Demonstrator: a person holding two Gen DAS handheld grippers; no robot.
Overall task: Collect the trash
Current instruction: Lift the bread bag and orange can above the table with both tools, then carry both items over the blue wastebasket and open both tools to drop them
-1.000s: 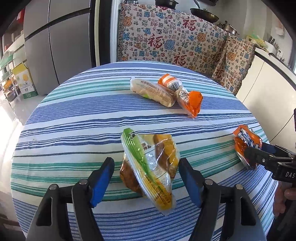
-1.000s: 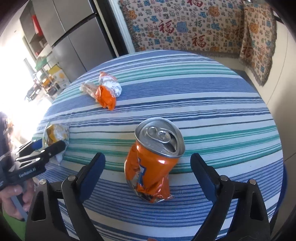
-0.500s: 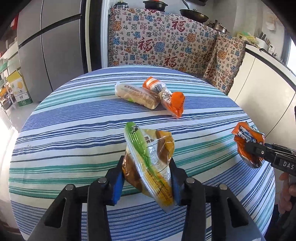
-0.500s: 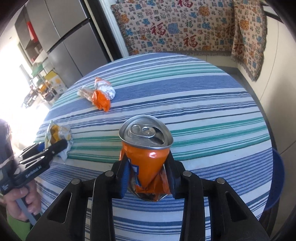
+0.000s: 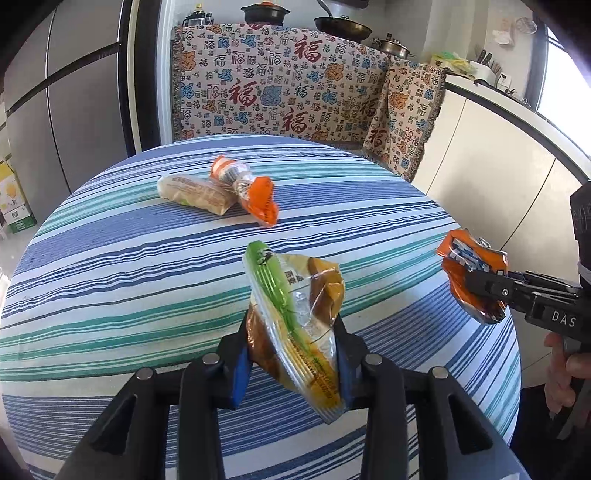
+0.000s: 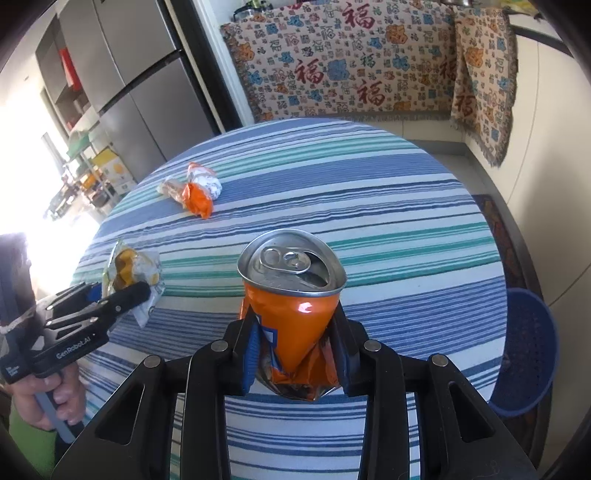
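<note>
Item: crushed orange drink can (image 6: 293,321), silver top with pull tab upward, lower body dented and torn. Location: between the blue-padded fingers (image 6: 248,354) of the right gripper (image 6: 295,360), which press its crumpled lower half from both sides; the can is clear of the surface. The jaws have just been closing, with the can between them. In the left wrist view the same can (image 5: 471,280) shows at the right edge, clamped in black fingers and held over the edge of the surface.

Item: snack bag (image 5: 295,325), clear film with green strip and yellow-brown contents. Location: pinched between the fingers (image 5: 240,365) of the left gripper (image 5: 291,362), its top pointing up and its lower corner hanging below the pads; it is off the surface. These jaws too have just been closing, with the bag between them. In the right wrist view the bag (image 6: 133,273) sits at the left, gripped by the other tool, with a hand (image 6: 44,402) round its handle.

Item: pale wrapped packet (image 5: 194,194) lying flat on the far part of the surface, touching an orange and white wrapper (image 5: 247,192) just beside it on the right. Both are well apart from the grippers.

Item: round surface under a striped cloth (image 5: 110,266) in blue, teal and white.

Item: blue mesh basket (image 6: 528,347), on the floor beside the surface, at the right of the right wrist view.

Surroundings: patterned throw (image 5: 288,88) with red characters behind the surface; grey refrigerator (image 6: 147,85) on the left; pots (image 5: 264,13) above the throw.
</note>
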